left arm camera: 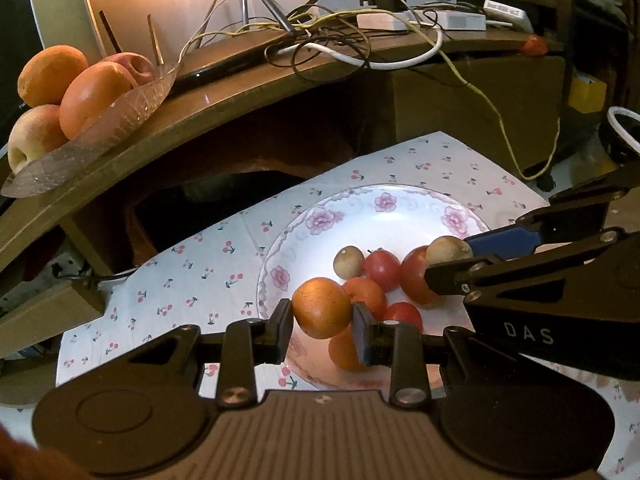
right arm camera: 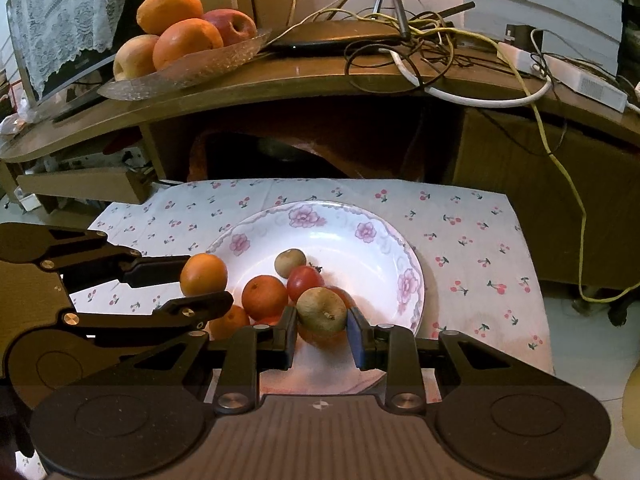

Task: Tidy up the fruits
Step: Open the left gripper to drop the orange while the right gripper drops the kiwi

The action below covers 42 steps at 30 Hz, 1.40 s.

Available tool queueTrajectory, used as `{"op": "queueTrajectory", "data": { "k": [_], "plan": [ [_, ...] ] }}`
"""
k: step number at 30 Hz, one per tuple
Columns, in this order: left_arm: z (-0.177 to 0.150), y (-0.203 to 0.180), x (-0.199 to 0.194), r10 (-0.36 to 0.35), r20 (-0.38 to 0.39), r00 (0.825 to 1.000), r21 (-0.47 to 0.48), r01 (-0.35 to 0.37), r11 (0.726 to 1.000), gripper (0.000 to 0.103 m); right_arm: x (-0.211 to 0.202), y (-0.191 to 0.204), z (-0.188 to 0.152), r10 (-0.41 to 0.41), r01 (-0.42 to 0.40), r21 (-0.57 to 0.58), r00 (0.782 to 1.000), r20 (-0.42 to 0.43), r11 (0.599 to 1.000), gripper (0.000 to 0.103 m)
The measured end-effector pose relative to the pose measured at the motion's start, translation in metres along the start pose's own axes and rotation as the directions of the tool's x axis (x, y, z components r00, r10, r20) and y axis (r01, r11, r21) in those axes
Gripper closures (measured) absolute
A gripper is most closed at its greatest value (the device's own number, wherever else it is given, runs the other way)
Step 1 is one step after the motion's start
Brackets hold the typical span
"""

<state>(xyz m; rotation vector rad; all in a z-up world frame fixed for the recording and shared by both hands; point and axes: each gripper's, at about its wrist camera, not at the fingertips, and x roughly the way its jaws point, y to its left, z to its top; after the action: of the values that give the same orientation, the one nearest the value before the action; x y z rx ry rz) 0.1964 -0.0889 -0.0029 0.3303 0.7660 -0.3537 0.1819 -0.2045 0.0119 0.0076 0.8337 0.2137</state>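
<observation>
Cables point(right arm camera: 424, 40) sprawl over the curved wooden surface point(right arm camera: 280, 80) beside a glass fruit dish point(right arm camera: 192, 68), with a cherry-print cloth point(right arm camera: 472, 240) lower down. On it, a floral plate point(right arm camera: 360, 236) holds small fruits. Left tongs point(left arm camera: 322, 314) clamp an orange point(left arm camera: 322, 307); right tongs point(right arm camera: 322, 316) clamp a brownish fruit point(right arm camera: 322, 310), both above the plate.

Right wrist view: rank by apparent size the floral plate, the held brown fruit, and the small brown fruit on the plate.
1. Floral plate
2. Held brown fruit, though nearness to the camera enlarges it
3. Small brown fruit
</observation>
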Motion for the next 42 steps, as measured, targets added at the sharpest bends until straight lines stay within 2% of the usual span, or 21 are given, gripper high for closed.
{"op": "queueTrajectory", "data": {
  "k": [19,22,31,42],
  "plan": [
    [0.008,0.006,0.024,-0.056,0.000,0.998,-0.051,0.056,0.997,0.066,0.016,-0.009,0.015,-0.003,0.003,0.001,1.000,0.031,1.000,0.072],
    [0.009,0.003,0.024,-0.048,0.006,0.999,-0.031,0.048,0.998,0.066,0.020,-0.004,0.017,0.004,-0.003,-0.012,1.000,0.031,1.000,0.072],
    [0.009,0.009,0.026,-0.053,0.008,0.999,-0.059,0.054,0.997,0.064,0.023,-0.011,0.017,-0.008,0.008,0.017,1.000,0.028,1.000,0.068],
    [0.008,0.010,0.023,-0.041,0.011,0.999,-0.066,0.042,0.997,0.057,0.012,-0.020,0.017,-0.033,0.031,0.046,0.998,0.056,0.998,0.068]
  ]
}}
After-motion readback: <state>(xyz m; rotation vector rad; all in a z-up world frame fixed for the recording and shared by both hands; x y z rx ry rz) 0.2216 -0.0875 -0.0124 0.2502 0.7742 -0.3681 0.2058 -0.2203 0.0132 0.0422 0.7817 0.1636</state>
